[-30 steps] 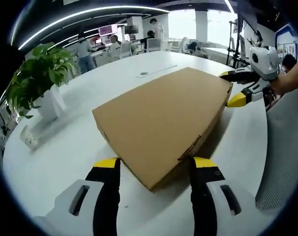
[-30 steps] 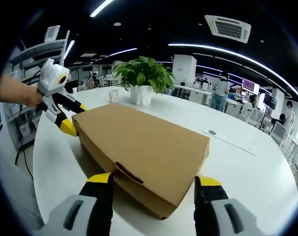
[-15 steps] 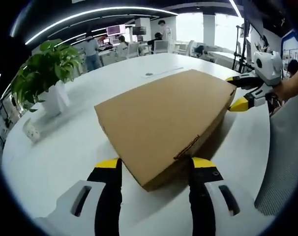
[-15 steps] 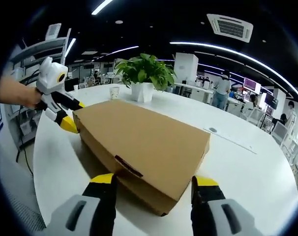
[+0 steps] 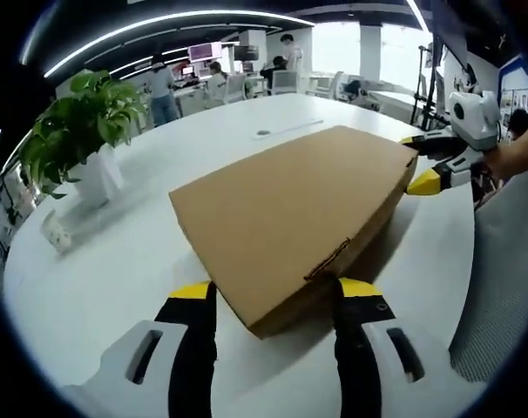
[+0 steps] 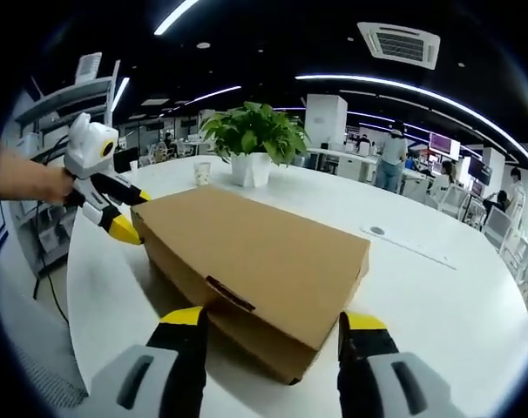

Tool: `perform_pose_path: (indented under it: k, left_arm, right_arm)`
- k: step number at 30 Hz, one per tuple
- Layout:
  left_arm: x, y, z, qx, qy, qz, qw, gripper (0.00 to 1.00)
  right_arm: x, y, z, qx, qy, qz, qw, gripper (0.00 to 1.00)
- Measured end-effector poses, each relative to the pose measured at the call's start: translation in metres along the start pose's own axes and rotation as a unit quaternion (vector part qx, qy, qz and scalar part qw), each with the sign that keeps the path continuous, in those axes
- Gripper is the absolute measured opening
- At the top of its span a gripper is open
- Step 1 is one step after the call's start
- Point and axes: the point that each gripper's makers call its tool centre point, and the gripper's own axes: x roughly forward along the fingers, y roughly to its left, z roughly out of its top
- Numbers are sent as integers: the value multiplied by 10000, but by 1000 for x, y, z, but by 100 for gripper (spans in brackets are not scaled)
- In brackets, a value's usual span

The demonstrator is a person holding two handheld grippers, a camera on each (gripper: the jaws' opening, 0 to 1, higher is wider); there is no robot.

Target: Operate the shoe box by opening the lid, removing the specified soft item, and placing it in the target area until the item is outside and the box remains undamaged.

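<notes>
A flat brown cardboard shoe box (image 5: pixel 290 209) lies with its lid down on the white table (image 5: pixel 116 279). My left gripper (image 5: pixel 273 296) is open, its yellow-tipped jaws standing on either side of the box's near corner. At the far right corner is my right gripper (image 5: pixel 428 164), held by a hand, its jaws above and below the box edge. In the right gripper view the box (image 6: pixel 255 252) shows a tab slot on its front wall. My right gripper (image 6: pixel 271 324) is open astride the near corner, and the left gripper (image 6: pixel 116 213) is at the far left corner.
A potted green plant (image 5: pixel 81 131) (image 6: pixel 251 139) and a small paper cup (image 5: pixel 53 239) (image 6: pixel 201 171) stand beyond the box. A thin strip (image 6: pixel 403 244) lies on the table. Grey cloth (image 5: pixel 504 279) is at the table's edge. People sit at desks far behind.
Both views have shifted a little with the hands. The box lies where it was with its lid down, and both grippers stay open at its corners.
</notes>
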Motion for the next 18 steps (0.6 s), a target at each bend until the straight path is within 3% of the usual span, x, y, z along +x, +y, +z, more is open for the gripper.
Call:
perform_pose_path:
  k: [8,18]
  left_arm:
    - [-6,1,7,168,19,47,9998,53]
    - [-15,4,19,69,-137,101,9998,53]
  right_arm:
    - [-8,0,12,35,-96,90,9999,58]
    - [-14,0,24,-25,-177,158,9997,58]
